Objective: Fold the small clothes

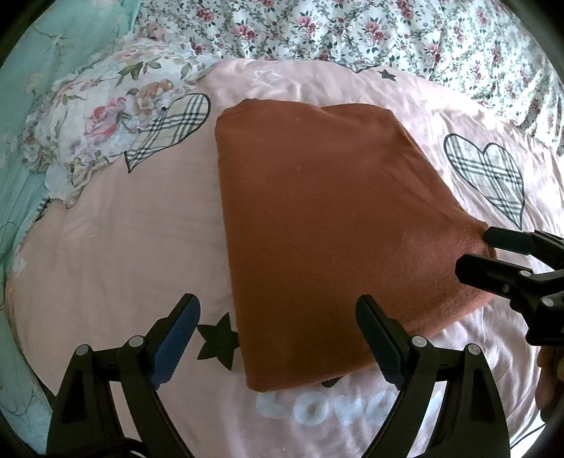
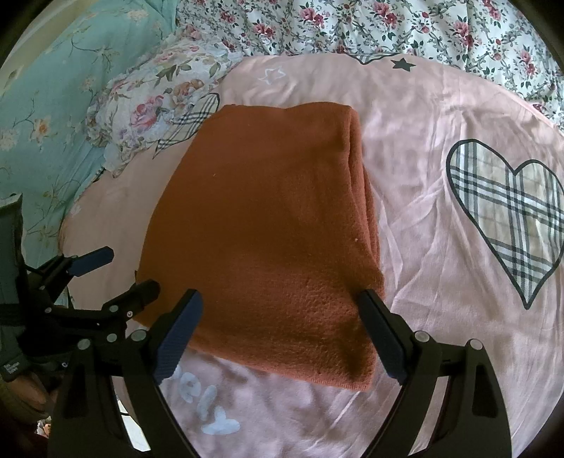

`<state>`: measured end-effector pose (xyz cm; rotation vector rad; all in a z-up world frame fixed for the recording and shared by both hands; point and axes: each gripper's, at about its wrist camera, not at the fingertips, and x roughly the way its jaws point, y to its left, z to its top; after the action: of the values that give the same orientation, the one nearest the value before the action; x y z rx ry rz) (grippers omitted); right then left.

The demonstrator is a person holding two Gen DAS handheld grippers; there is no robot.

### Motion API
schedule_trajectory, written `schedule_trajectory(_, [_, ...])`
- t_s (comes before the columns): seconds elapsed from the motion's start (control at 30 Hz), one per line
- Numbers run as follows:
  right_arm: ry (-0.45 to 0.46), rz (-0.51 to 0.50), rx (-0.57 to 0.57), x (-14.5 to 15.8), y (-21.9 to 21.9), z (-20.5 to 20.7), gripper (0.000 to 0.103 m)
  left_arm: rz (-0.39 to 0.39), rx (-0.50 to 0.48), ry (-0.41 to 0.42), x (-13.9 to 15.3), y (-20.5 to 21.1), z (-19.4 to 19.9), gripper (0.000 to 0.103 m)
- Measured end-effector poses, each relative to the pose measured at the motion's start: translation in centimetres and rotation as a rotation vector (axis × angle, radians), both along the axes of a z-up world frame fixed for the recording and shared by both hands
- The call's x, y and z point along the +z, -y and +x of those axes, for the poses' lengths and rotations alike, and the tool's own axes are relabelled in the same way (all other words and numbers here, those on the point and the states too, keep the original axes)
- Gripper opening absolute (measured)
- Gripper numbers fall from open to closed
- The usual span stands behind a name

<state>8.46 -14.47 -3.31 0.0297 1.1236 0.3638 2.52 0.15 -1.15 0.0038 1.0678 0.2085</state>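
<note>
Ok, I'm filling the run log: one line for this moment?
rust-brown fleece garment: folded, on pink printed sheet | left gripper: open | right gripper: open | both at near edge

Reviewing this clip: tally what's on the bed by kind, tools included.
Folded rust-orange garment: 1
Pink printed sheet: 1
Floral pillow: 1
Teal floral cover: 1
Small-flower quilt: 1
Tools, both open: 2, left tool, right tool
Total: 7

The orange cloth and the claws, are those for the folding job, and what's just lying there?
For the job: orange cloth, left claw, right claw, both open.

Just there: pink sheet, floral pillow, flowered quilt, teal bedding.
</note>
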Motion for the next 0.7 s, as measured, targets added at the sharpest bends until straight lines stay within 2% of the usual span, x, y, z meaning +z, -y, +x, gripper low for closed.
schedule_trajectory(0.7, [0.0,0.0,-0.002,-0.06,-0.01,0.03,0.09,-0.002,-0.003,0.001,0.15,0.15,0.04,0.091])
